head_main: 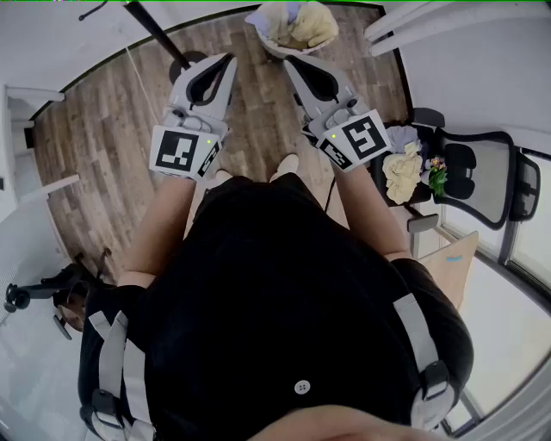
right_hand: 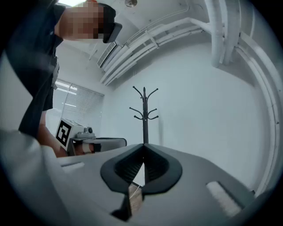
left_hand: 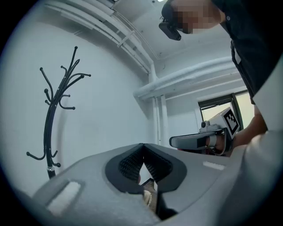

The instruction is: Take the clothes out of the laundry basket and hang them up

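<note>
Facing the laundry basket point(head_main: 274, 48) of clothes point(head_main: 312, 24), the person holds left gripper point(head_main: 230, 59) and right gripper point(head_main: 289, 61) level, fingers point(left_hand: 153, 164) pressed together empty, seemingly before any pickup.

I count two grey claws, the left claw point(head_main: 225, 62) and the right claw point(head_main: 291, 62). There are two black-and-white marker cubes, the left marker cube point(head_main: 182, 151) and the right marker cube point(head_main: 360, 138). One pale round laundry basket point(head_main: 269, 41) stands far ahead on the wooden plank floor point(head_main: 112, 155). Its heaped clothes point(head_main: 312, 24) are cream and lavender, and I cannot count the pieces. There is one black metal coat stand point(right_hand: 145, 115). At the right I see one black mesh office chair point(head_main: 482, 177) and one crumpled cream cloth point(head_main: 401, 172). Two pale shoe tips point(head_main: 288, 164) show near me.
</note>
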